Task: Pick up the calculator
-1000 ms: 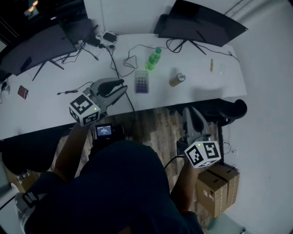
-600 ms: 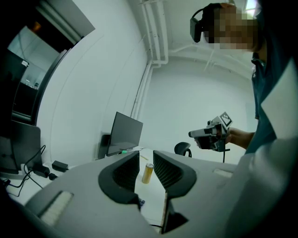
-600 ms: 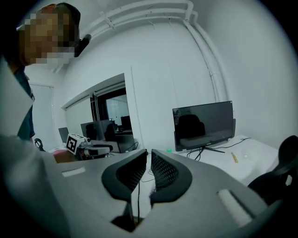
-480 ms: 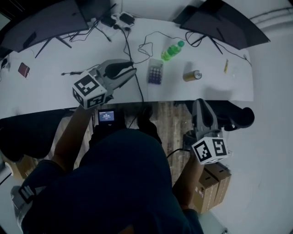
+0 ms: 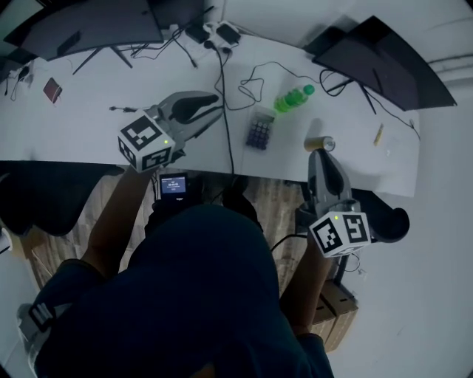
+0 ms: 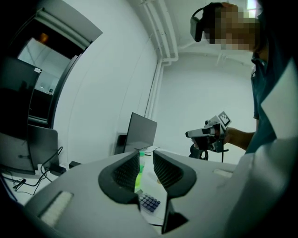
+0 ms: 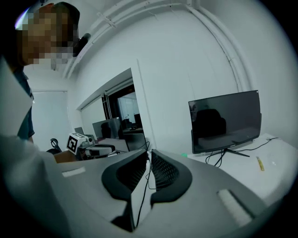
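The calculator [image 5: 260, 133] is small with dark keys and lies flat on the white desk [image 5: 89, 136], near its front edge. It also shows below the jaws of the left gripper view [image 6: 150, 202]. My left gripper [image 5: 219, 105] hovers over the desk to the calculator's left, pointing toward it, jaws shut and empty [image 6: 146, 156]. My right gripper [image 5: 319, 153] reaches the desk's front edge beside a can [image 5: 320, 143], to the calculator's right. Its jaws [image 7: 149, 155] stand almost together with nothing held.
A green bottle [image 5: 293, 98] lies just behind the calculator. Black cables [image 5: 225, 74] run across the desk from a power strip [image 5: 222, 33]. Dark monitors stand at back left [image 5: 89, 22] and back right [image 5: 384, 59]. A yellow pen [image 5: 378, 134] lies at the right.
Both grippers have moved forward toward the desk. The right one came from beside the chair up to the desk edge by the can. The left one edged nearer the calculator.
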A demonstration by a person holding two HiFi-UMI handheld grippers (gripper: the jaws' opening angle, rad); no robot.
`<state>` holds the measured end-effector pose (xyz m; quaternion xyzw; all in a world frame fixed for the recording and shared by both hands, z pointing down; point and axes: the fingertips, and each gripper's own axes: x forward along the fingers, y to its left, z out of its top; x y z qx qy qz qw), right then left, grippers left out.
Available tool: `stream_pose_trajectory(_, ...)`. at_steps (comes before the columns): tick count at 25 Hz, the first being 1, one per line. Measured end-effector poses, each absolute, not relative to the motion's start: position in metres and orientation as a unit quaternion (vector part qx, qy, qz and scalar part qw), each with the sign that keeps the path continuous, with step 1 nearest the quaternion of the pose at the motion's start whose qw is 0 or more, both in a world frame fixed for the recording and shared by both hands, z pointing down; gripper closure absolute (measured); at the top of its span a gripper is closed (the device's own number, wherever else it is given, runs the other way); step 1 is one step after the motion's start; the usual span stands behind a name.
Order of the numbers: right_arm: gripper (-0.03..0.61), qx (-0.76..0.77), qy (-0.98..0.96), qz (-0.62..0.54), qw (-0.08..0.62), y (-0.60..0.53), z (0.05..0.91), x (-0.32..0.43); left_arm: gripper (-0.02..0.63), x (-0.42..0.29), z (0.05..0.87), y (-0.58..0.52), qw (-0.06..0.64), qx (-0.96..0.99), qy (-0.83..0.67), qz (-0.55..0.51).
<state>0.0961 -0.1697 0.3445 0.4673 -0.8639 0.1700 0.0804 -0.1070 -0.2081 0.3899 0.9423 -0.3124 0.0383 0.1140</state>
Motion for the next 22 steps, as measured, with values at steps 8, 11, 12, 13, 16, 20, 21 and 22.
stream_pose_trajectory(8,0.563,0.431,-0.878,0.184,0.095,-0.203,0.360,0.097,0.525,-0.103,0.398,-0.228,0.120,0.930,-0.344,0.041)
stream_pose_trajectory(11,0.563,0.420,-0.882,0.190,0.100,-0.213,0.365,0.100,0.525,-0.099,0.403,-0.236,0.123,0.927,-0.352,0.043)
stream_pose_trajectory(12,0.563,0.417,-0.883,0.191,0.102,-0.217,0.367,0.102,0.525,-0.097,0.405,-0.238,0.125,0.926,-0.354,0.045)
stream_pose_trajectory(13,0.563,0.414,-0.883,0.193,0.103,-0.220,0.369,0.103,0.525,-0.094,0.407,-0.241,0.129,0.925,-0.355,0.047)
stream_pose_trajectory(16,0.563,0.408,-0.884,0.200,0.108,-0.229,0.376,0.108,0.525,-0.087,0.415,-0.248,0.140,0.922,-0.358,0.052)
stream_pose_trajectory(20,0.563,0.398,-0.886,0.210,0.115,-0.238,0.388,0.112,0.523,-0.076,0.428,-0.258,0.149,0.919,-0.360,0.058)
stream_pose_trajectory(21,0.563,0.396,-0.886,0.213,0.116,-0.240,0.392,0.113,0.523,-0.073,0.431,-0.261,0.151,0.918,-0.361,0.059)
stream_pose_trajectory(22,0.563,0.393,-0.886,0.215,0.118,-0.242,0.395,0.114,0.522,-0.071,0.435,-0.263,0.153,0.918,-0.361,0.060)
